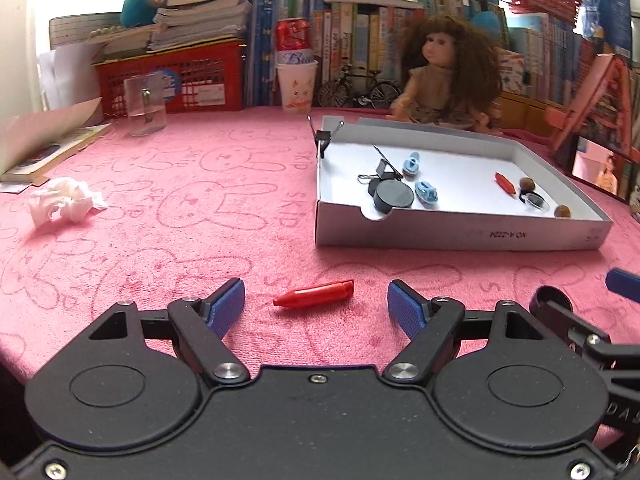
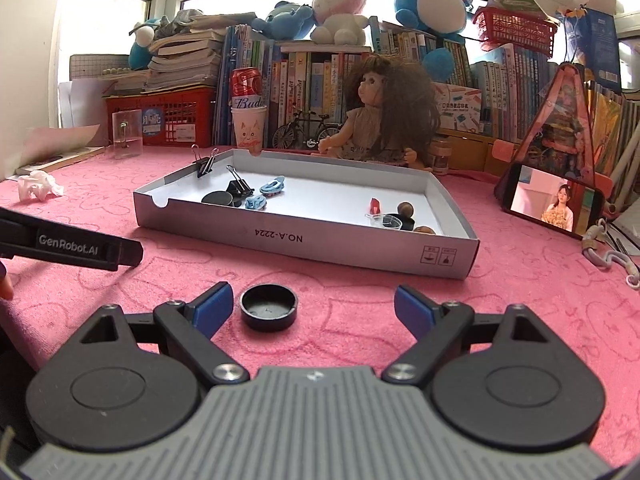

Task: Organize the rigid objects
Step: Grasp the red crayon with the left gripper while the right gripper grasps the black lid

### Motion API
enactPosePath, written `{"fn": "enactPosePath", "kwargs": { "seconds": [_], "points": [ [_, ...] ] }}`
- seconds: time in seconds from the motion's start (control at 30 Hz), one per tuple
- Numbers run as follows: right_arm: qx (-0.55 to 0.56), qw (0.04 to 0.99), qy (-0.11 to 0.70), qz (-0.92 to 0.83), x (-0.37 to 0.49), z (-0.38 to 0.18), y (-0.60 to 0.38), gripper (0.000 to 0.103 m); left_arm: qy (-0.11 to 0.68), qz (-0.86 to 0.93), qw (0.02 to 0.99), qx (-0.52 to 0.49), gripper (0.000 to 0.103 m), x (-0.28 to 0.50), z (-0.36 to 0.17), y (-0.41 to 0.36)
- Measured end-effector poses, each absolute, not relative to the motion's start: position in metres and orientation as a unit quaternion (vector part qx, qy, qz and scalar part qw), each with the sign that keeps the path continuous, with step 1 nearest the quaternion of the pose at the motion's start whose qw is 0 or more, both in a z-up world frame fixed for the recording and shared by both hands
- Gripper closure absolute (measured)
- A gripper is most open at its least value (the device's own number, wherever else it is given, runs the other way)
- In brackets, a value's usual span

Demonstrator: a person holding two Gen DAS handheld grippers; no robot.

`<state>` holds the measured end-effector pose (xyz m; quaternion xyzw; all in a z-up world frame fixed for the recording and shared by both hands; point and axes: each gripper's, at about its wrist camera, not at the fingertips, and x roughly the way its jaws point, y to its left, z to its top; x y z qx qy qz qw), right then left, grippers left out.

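Two hand-held grippers point forward and slightly downward, low over the surface. The left gripper [image 1: 316, 302] has its blue-padded jaws spread wide, nothing pressed between them. The right gripper [image 2: 314, 306] is likewise spread wide and grips nothing. The left gripper sits just beside the right.

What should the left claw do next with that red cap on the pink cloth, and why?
Probably ease forward and close. The left claw stands open with the red cap lying loose between its fingers, untouched, while the white tray beyond already holds the other sorted pieces.
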<state>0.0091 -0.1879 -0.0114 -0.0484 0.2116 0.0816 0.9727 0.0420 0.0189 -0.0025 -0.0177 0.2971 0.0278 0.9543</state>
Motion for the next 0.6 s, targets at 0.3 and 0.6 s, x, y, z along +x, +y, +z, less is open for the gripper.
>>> {"fn": "enactPosePath", "kwargs": {
  "seconds": [0.3, 0.6],
  "points": [
    [-0.031, 0.975, 0.213, 0.059, 0.007, -0.016, -0.183, 0.023, 0.294, 0.064, 0.953, -0.025, 0.028, 0.046, -0.004, 0.011],
    [-0.032, 0.974, 0.213, 0.068, 0.005, -0.017, -0.18, 0.055, 0.283, 0.063, 0.957, -0.015, 0.061, 0.043, -0.004, 0.007]
  ]
}}
